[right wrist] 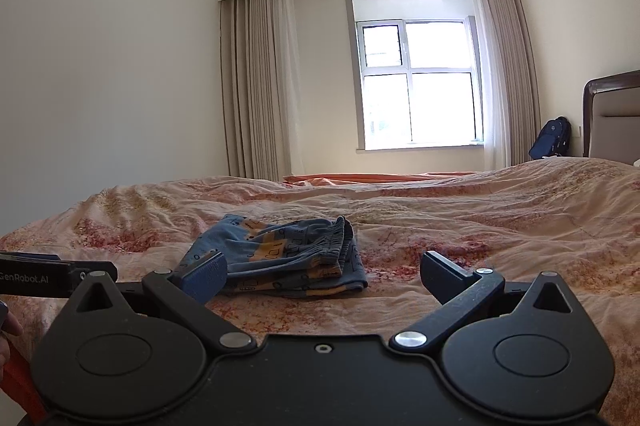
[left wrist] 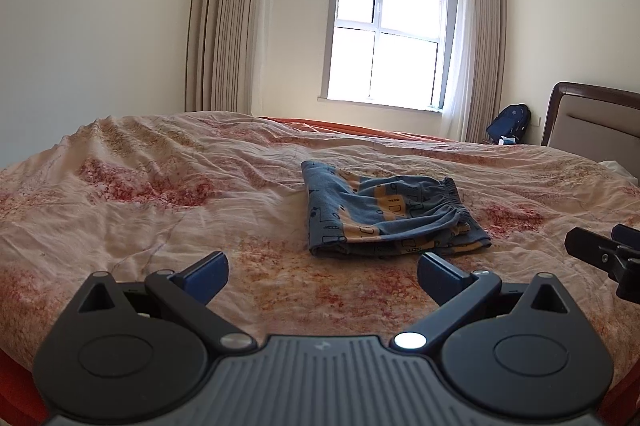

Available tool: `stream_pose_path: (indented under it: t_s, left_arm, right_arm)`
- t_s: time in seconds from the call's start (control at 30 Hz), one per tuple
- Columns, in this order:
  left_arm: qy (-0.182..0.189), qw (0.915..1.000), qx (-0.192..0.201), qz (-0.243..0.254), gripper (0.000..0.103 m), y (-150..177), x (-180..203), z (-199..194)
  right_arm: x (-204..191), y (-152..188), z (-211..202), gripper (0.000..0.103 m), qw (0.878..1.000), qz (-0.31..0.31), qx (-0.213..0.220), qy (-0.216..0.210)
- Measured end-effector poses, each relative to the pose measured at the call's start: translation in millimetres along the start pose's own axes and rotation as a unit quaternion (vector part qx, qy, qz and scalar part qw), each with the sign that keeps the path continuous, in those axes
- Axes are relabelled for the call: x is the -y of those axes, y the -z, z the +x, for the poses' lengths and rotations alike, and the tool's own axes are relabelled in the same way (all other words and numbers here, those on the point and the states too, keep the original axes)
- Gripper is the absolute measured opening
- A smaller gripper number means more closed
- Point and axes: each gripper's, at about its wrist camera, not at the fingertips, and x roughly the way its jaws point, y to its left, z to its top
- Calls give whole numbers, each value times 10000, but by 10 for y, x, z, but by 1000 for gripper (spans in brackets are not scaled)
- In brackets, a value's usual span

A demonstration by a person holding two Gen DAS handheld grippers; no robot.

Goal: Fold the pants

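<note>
A small pair of blue pants with orange patches point(left wrist: 384, 211) lies folded into a compact stack on the bed, elastic waistband on the right. It also shows in the right wrist view point(right wrist: 280, 254). My left gripper point(left wrist: 322, 276) is open and empty, just short of the near edge of the pants. My right gripper point(right wrist: 322, 276) is open and empty, with the pants ahead and to its left. The right gripper shows at the right edge of the left wrist view point(left wrist: 608, 256); the left gripper shows at the left edge of the right wrist view point(right wrist: 56, 276).
The bed has a wrinkled pink and red floral cover point(left wrist: 160, 193). A dark wooden headboard point(left wrist: 596, 117) stands at the right. A blue backpack point(left wrist: 510, 123) sits by the far wall under the window point(left wrist: 390, 29), which has curtains on both sides.
</note>
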Motion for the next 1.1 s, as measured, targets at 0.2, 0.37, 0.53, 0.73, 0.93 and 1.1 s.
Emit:
stream_pose_path:
  t_s: [0.2, 0.37, 0.53, 0.73, 0.93, 1.1]
  left_arm:
    - [-38, 10000, -18, -15, 103, 23, -17, -19]
    - [-51, 10000, -24, -24, 103, 23, -26, -17]
    - [-50, 10000, -23, -20, 103, 24, -26, -18]
    - [-47, 10000, -42, 4, 103, 30, -22, -11]
    - [-47, 10000, -40, 8, 103, 31, -19, -13]
    - [-47, 10000, -43, 8, 103, 28, -15, -14]
  right_arm:
    - [-7, 34, -26, 103, 10000, -4, -39, 1]
    - [-25, 49, -11, 103, 10000, -16, -74, -5]
    - [-22, 46, -10, 103, 10000, -11, -77, -5]
    - [-21, 46, -11, 103, 10000, -11, -80, -5]
    - [-15, 47, -4, 103, 10000, -4, -88, -6]
    - [-14, 49, -2, 103, 10000, -5, -89, -7]
